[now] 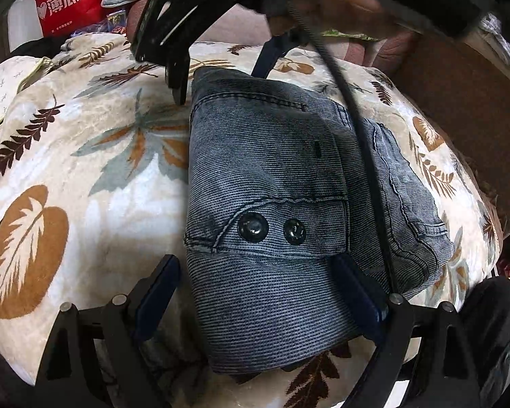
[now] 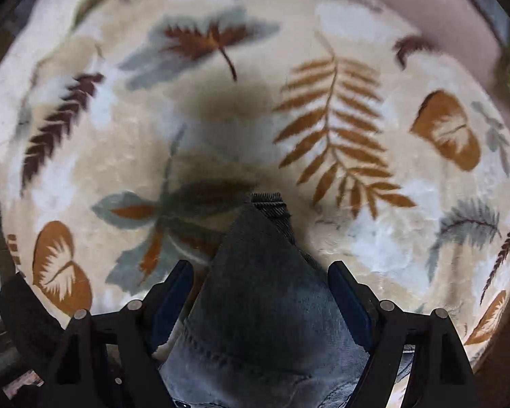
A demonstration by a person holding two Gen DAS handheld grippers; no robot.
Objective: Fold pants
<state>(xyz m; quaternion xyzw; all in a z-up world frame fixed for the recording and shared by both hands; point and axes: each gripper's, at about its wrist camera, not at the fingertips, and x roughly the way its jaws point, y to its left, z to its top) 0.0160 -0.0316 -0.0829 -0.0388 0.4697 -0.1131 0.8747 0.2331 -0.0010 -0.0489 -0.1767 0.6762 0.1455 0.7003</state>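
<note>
Looking along our left gripper (image 1: pixel 258 292), we see the folded pants (image 1: pixel 278 210) in the frame's centre on the leaf-printed blanket (image 1: pixel 85 156), long axis running from lower centre to upper centre. Both grippers stand released, straddling the bundle. Our right gripper (image 2: pixel 260 292) hovers at its far end; free blanket lies all around.

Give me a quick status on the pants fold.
Left gripper open over the jeans, which lie folded on the leaf blanket. Right gripper open astride the far edge. Nothing in the way.
</note>
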